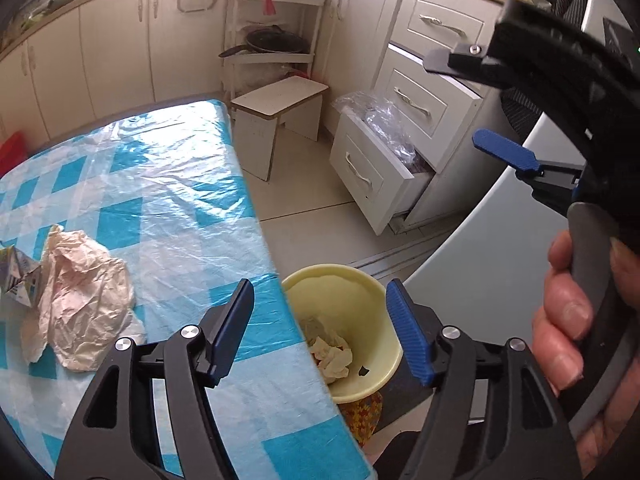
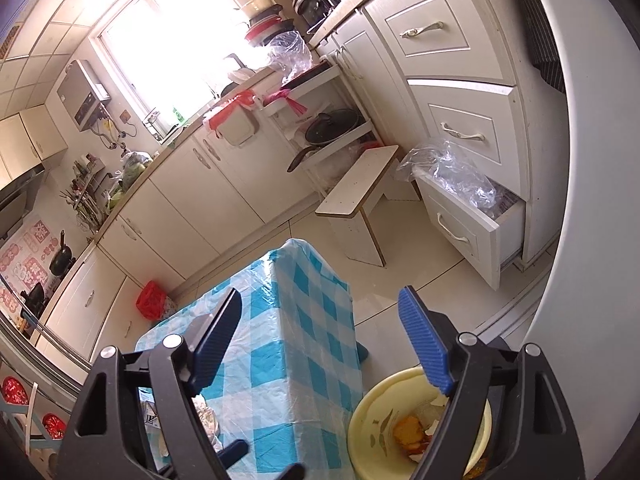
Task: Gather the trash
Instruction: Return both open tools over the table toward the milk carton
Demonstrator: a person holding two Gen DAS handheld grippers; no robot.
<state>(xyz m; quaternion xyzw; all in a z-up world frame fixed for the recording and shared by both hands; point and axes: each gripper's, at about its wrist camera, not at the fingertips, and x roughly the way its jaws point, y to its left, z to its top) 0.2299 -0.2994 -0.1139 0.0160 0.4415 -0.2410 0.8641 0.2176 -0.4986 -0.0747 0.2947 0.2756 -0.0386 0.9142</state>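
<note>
While the crushed carton (image 1: pixel 22 280) and the crumpled pinkish paper (image 1: pixel 80 300) lie touching on the checked tablecloth (image 1: pixel 160 184) at far left, the left gripper (image 1: pixel 320 332) hangs with jaws spread wide and nothing between them, straddling the table edge and the yellow bin (image 1: pixel 360 300) on the floor beside it, scraps sitting in its bottom; over on the right, a hand (image 1: pixel 580 320) carries the right gripper (image 1: pixel 472 100), jaws also apart and empty
</note>
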